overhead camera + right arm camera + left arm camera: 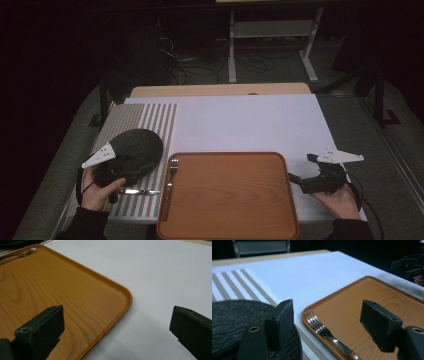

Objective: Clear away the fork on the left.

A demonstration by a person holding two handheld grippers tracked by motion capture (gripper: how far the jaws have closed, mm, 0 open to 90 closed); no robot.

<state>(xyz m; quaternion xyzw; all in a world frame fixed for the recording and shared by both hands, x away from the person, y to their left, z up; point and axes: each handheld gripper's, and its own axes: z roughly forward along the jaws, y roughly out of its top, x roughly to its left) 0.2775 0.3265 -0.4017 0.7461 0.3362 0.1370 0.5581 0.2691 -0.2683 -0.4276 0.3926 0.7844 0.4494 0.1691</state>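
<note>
Resting on the counter (250, 120), a wooden tray (230, 200) lies close to the person's edge, so both hands can reach it easily. A fork (170, 185) lies along the tray's left rim, its tines pointing away from the person; in the left gripper view the fork (322, 328) sits just inside the rim. To the left is a striped placemat (150, 120) which carries a dark round plate (137, 150) and a knife (137, 191), the knife lying between plate and person.

The left hand-held gripper (327, 322) is held above the plate's near edge, its jaws well apart with nothing between them, looking toward the fork; I judge it may go for the fork. The right hand-held gripper (117, 332) waits beside the tray's right far corner, jaws also wide apart and empty, over the bare white cover.
</note>
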